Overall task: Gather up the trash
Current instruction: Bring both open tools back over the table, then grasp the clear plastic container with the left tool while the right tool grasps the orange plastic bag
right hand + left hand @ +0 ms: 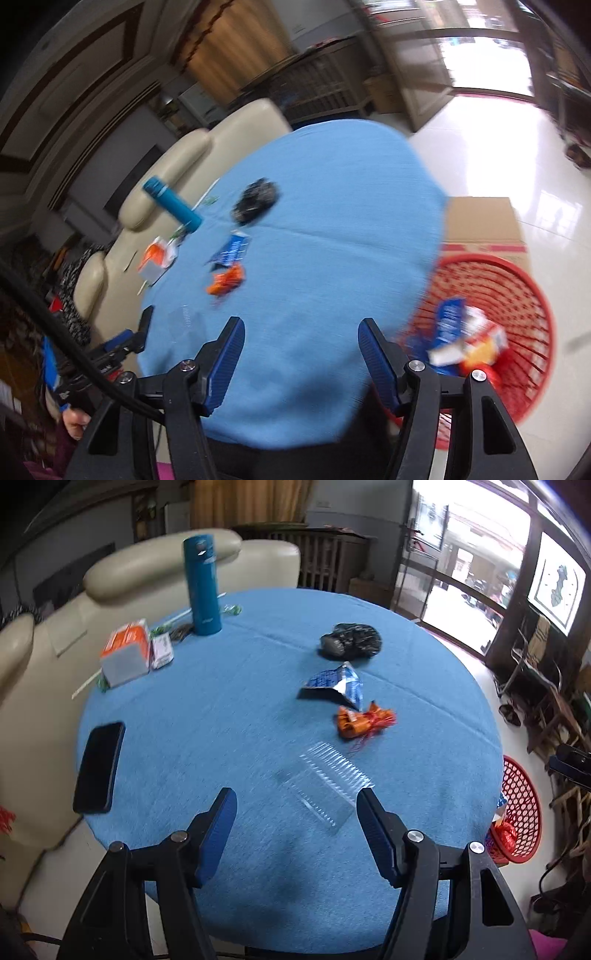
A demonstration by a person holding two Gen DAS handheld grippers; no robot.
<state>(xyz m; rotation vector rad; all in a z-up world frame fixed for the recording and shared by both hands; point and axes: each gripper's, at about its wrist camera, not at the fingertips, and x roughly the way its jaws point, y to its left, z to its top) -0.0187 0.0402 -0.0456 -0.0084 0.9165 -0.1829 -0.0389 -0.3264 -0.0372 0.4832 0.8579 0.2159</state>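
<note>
Four pieces of trash lie on the round blue surface (229,716) in the left wrist view, alongside things that sit further left. At the far left edge a black phone (99,767) lies flat, and behind it an orange and grey box (125,651) stands touching a small white and pink box (162,650). A tall teal flask (202,585) stands upright near the back. Right of centre, from back to front, are a crumpled black bag (351,640), a torn blue and silver wrapper (338,683), an orange wrapper (364,720) just beside it, and a clear plastic tray (327,786) lying flat nearest the camera.

Off the right edge of the surface a red mesh basket (517,295) stands on the floor, beside a cardboard box (480,221). Inside the basket, blurred by motion, are a blue and white packet (448,325) and a red and yellow carton (484,349).

The left hand-held gripper (297,812) hangs over the near part of the surface with its jaws spread wide and nothing between them; the clear tray lies just ahead of its right finger. The right hand-held gripper (301,341) is likewise spread wide and holds nothing, above the surface's near edge with the basket to its right.
</note>
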